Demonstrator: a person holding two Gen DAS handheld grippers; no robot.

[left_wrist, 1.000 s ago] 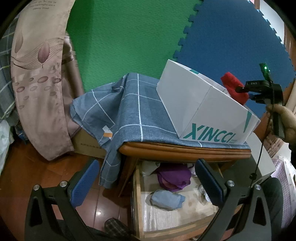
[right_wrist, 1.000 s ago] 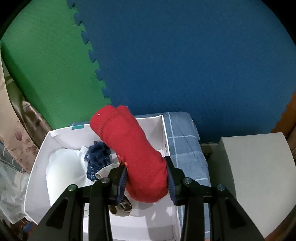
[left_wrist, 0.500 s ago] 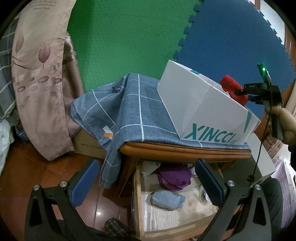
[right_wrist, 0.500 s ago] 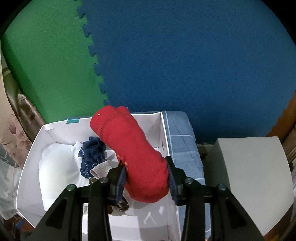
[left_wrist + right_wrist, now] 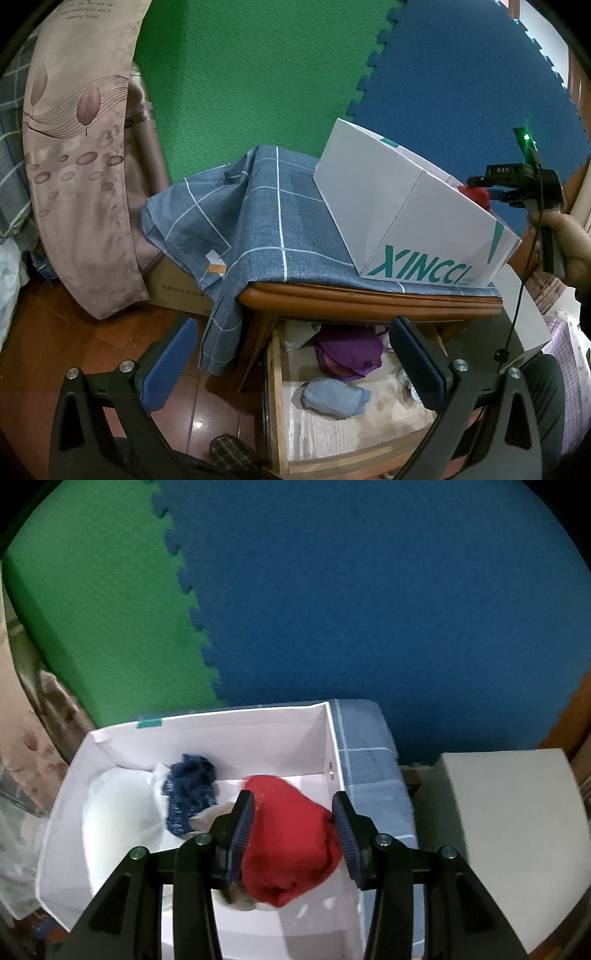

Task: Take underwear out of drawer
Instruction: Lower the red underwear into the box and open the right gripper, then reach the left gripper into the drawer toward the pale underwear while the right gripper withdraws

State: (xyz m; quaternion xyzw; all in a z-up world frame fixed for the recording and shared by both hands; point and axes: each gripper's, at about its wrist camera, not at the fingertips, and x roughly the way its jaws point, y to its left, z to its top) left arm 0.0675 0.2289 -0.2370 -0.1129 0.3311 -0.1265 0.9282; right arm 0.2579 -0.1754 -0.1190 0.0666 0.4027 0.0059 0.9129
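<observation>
My right gripper hangs over the white box, and its jaws are opening. The red underwear lies slumped between them on the box's contents, and the pads no longer squeeze it. Seen from the left wrist, the red underwear just peeks over the box rim beside the right gripper. My left gripper is open and holds nothing, above the open wooden drawer. A purple garment and a light blue one lie in the drawer.
The box stands on a cabinet draped with a grey checked cloth. It also holds a navy garment and a white one. Green and blue foam mats cover the wall. A curtain hangs at left; a white block sits right.
The right jaws have widened, and the red underwear, which stood up from the grip, has sunk into the box. The left gripper has not moved.
</observation>
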